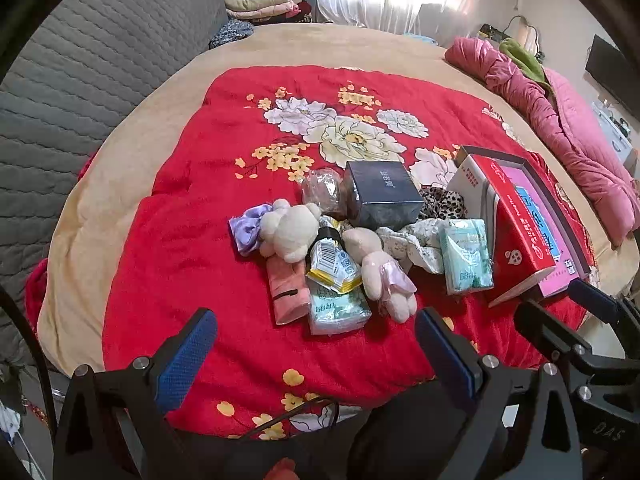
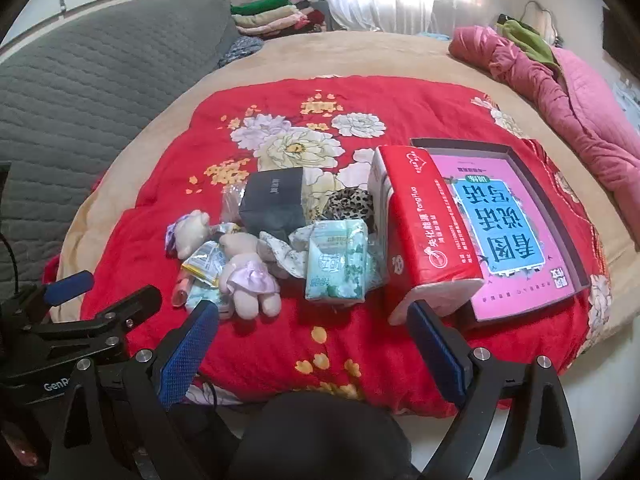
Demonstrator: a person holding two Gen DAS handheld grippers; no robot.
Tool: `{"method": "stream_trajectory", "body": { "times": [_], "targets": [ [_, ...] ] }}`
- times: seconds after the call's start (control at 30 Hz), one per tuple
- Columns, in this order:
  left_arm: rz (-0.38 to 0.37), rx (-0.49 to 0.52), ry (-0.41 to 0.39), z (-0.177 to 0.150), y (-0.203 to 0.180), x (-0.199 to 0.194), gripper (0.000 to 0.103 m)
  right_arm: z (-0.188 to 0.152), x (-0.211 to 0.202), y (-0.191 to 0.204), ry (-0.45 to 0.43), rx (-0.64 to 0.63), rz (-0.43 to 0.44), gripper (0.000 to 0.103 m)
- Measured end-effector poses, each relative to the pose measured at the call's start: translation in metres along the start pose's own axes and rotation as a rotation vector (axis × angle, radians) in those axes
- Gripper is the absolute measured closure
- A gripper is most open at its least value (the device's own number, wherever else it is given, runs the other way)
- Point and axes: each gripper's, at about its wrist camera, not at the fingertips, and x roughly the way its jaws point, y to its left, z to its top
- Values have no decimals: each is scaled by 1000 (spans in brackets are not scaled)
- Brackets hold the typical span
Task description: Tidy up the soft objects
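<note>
A heap of small things lies on the red flowered blanket (image 1: 200, 220). In it are a cream teddy bear (image 1: 290, 228) (image 2: 192, 228), a bear in a lilac dress (image 1: 380, 268) (image 2: 248, 276), a purple scrunchie (image 1: 246, 228), a floral cloth (image 1: 412, 240), a leopard-print fabric (image 1: 444, 202) (image 2: 350, 200), two green tissue packs (image 1: 466, 256) (image 1: 336, 308) and a pink pouch (image 1: 286, 288). My left gripper (image 1: 316, 356) (image 2: 100, 292) hangs open just short of the heap, holding nothing. My right gripper (image 2: 312, 352) (image 1: 564, 308) is open and empty too, near the front of the red tissue box (image 2: 424, 240).
A dark box (image 1: 380, 192) and a clear bag (image 1: 320, 188) sit behind the toys. A dark shallow box (image 2: 560, 216) with a pink book inside lies at the right. Beyond are a grey quilted headboard (image 1: 100, 60), a pink quilt (image 1: 560, 120) and folded clothes (image 1: 256, 0).
</note>
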Motion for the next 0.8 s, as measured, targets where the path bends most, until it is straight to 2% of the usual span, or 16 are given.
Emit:
{"method": "stream_trajectory", "body": {
  "times": [0.8],
  "targets": [
    [-8,-2,-3,0,-1,-4,3,-1,-4,2,-11,-16,-23,8]
  ]
}}
